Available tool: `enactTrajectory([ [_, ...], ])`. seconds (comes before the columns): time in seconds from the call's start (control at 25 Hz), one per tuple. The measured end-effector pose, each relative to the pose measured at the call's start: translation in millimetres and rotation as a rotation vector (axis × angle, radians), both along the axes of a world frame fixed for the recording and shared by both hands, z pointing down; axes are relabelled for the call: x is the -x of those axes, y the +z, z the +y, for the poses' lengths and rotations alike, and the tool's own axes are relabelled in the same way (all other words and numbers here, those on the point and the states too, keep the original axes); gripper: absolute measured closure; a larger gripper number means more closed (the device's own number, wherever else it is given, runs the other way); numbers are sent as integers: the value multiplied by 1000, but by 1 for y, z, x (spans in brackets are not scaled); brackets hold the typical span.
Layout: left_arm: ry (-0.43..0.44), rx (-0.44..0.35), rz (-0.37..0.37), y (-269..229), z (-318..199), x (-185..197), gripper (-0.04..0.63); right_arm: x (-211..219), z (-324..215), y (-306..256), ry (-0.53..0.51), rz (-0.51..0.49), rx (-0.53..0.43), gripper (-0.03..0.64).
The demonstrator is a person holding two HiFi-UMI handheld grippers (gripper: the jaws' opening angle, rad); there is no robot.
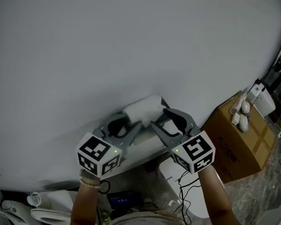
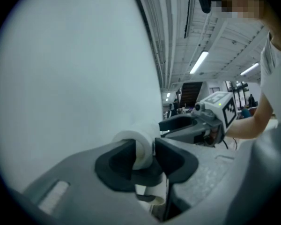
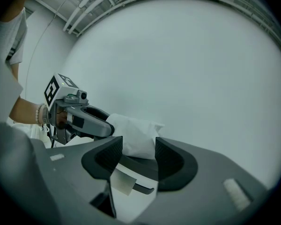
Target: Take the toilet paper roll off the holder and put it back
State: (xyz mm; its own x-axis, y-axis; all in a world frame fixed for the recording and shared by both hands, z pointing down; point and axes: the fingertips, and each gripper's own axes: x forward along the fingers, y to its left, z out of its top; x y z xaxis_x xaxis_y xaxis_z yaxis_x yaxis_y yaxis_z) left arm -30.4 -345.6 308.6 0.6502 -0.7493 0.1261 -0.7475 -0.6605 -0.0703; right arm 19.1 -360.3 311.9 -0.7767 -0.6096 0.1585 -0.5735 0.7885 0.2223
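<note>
While a person works two grey hand-held grippers against a plain white wall [image 1: 131, 41], the white toilet paper roll [image 1: 143, 108] sits close to that wall, between both pairs of jaws. The left gripper [image 2: 144, 149] stands slightly wider than the roll's end: its left pad lies against the paper and a slim gap shows at the right pad, so it grips nothing. The right gripper [image 3: 139, 149] is closed on the roll's crumpled paper, with both pads pressing it. A curved metal holder bar [image 3: 145, 189] shows just below the roll, but whether the roll rests on it is unclear. A brown cardboard box [image 1: 239, 139] stands at the right.
</note>
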Motion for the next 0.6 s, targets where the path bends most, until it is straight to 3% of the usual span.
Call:
enactTrajectory([
  [0.32, -10, -3, 36, -6, 10, 9, 433, -3, 6, -12, 40, -47, -38, 396],
  [0.6, 15, -3, 10, -5, 23, 8, 422, -5, 18, -20, 73, -65, -49, 396],
])
